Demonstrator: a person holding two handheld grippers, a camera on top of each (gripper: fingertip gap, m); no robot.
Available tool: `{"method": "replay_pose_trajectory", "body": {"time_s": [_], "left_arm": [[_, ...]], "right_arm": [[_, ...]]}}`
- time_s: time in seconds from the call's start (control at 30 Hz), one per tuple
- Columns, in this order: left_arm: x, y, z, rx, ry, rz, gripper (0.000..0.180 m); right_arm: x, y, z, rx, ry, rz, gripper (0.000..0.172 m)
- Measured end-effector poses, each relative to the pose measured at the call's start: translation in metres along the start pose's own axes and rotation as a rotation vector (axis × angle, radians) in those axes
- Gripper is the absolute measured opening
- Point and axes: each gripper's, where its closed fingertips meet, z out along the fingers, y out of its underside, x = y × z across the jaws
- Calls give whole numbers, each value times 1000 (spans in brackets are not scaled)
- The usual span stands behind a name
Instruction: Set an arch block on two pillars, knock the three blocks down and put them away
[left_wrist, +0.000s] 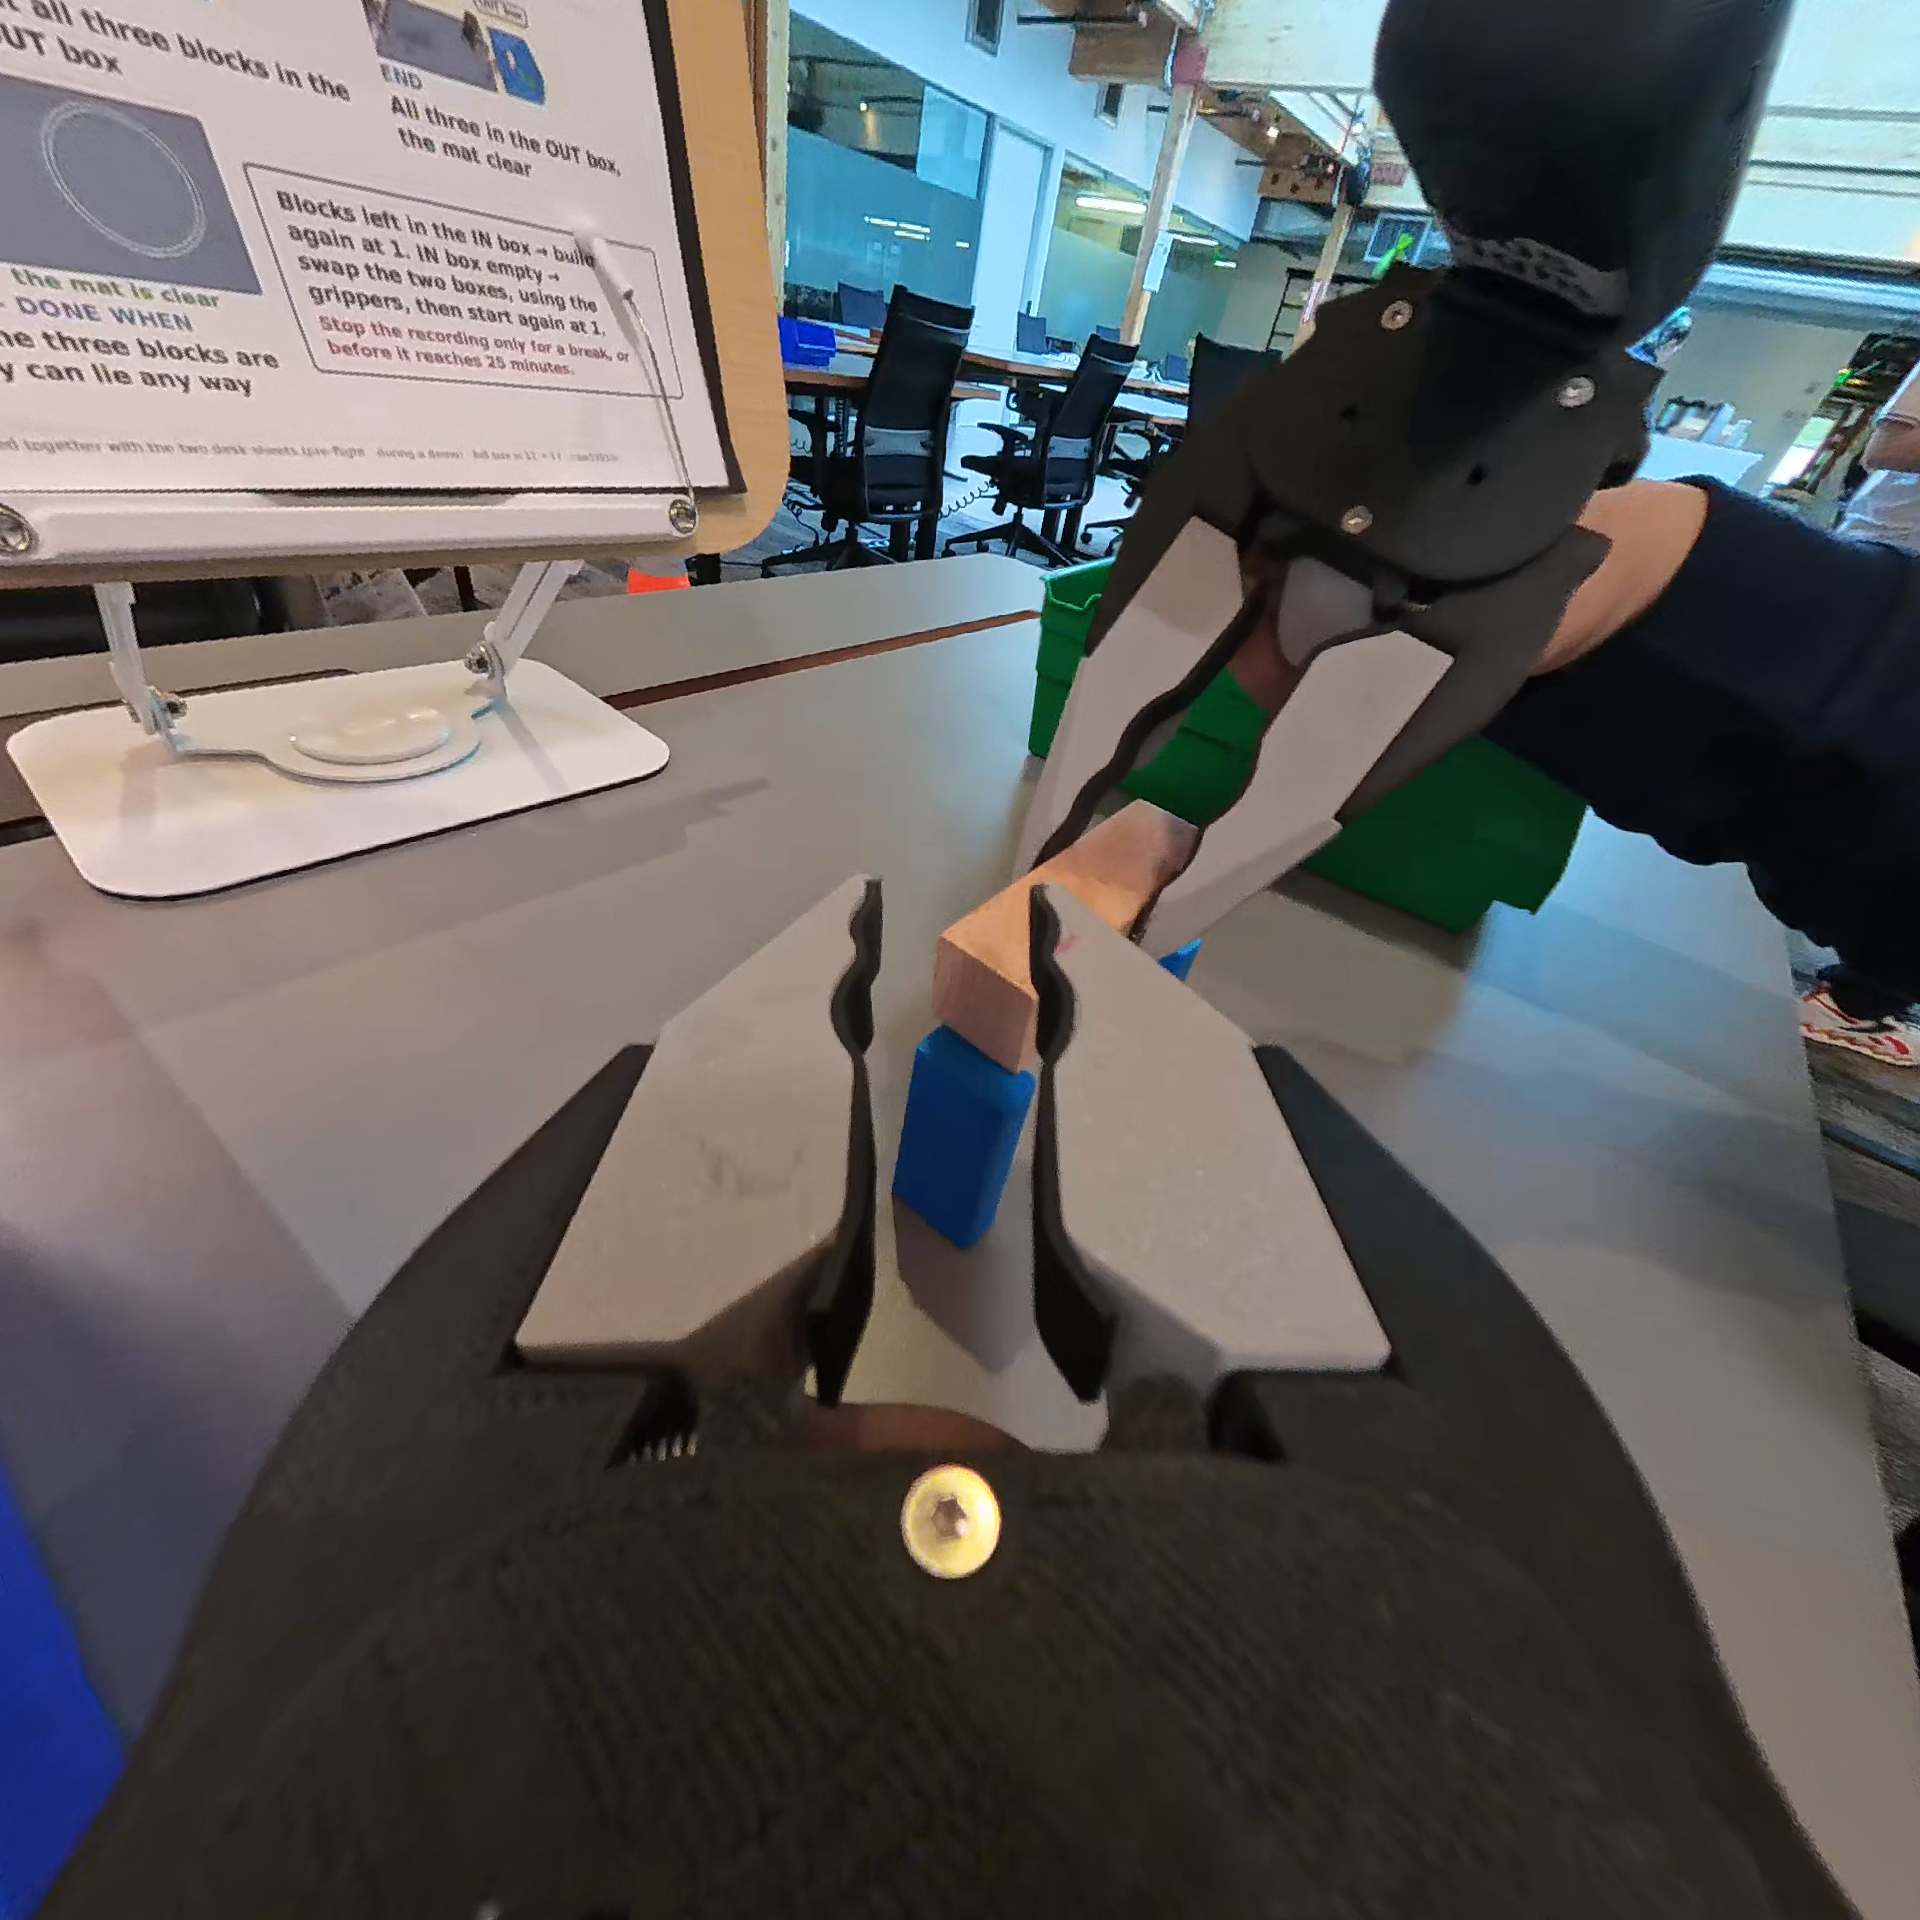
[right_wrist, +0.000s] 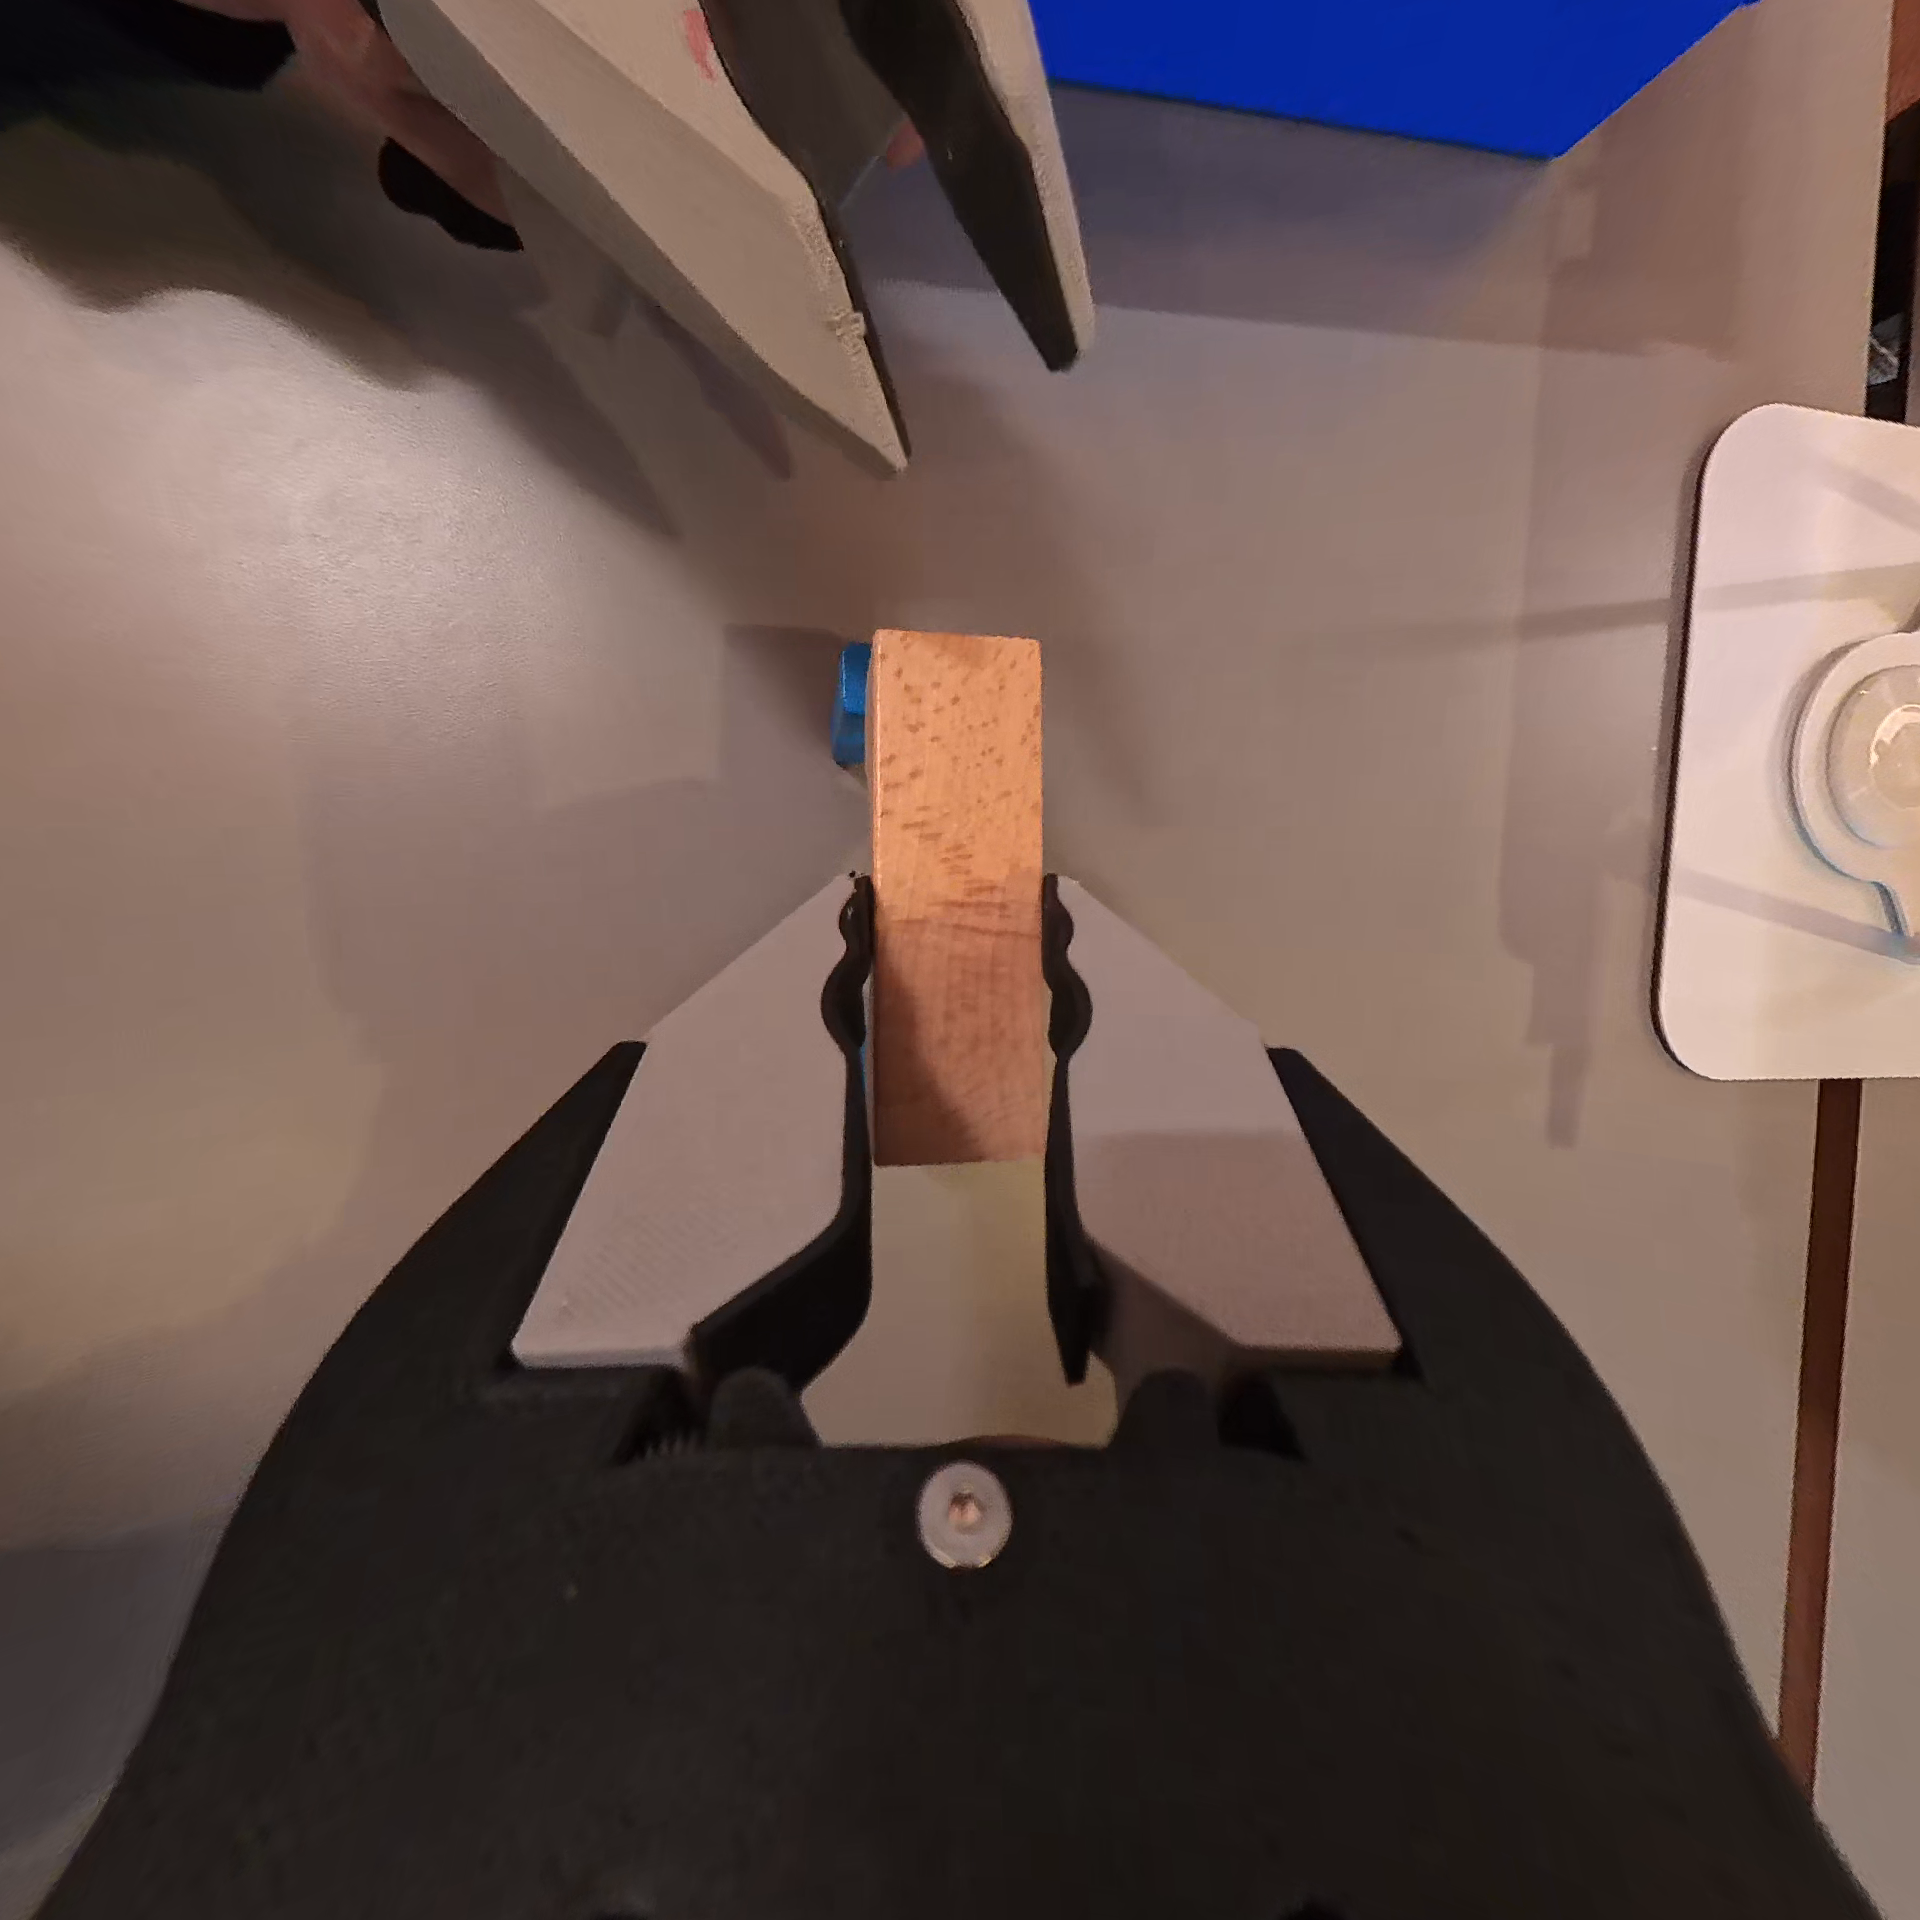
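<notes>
The right hand-held gripper (right_wrist: 956, 935) clamps the wooden arch block (right_wrist: 956, 790), lowering it onto the blue pillars (left_wrist: 961, 1132) on the counter (left_wrist: 520, 987); the left hand-held gripper (left_wrist: 956, 966) stands released beside them.

Arch block (left_wrist: 1023, 940) atop near pillar (left_wrist: 961, 1127); second pillar (left_wrist: 1181, 958) just visible under its far end. Right gripper (right_wrist: 954, 935) clamps arch block from above. Left gripper (left_wrist: 956, 971) near pillar, fingers apart. Bin (left_wrist: 1455, 842) behind blocks, right. Sheet stand (left_wrist: 343, 758) left on table (left_wrist: 416, 997).
</notes>
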Motion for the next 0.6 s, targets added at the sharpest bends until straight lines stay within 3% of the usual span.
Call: {"method": "replay_pose_trajectory", "body": {"time_s": [0.6], "left_arm": [[-5, 20, 6, -104, -23, -11, 26]], "right_arm": [[0, 3, 3, 19, -24, 13, 30]]}}
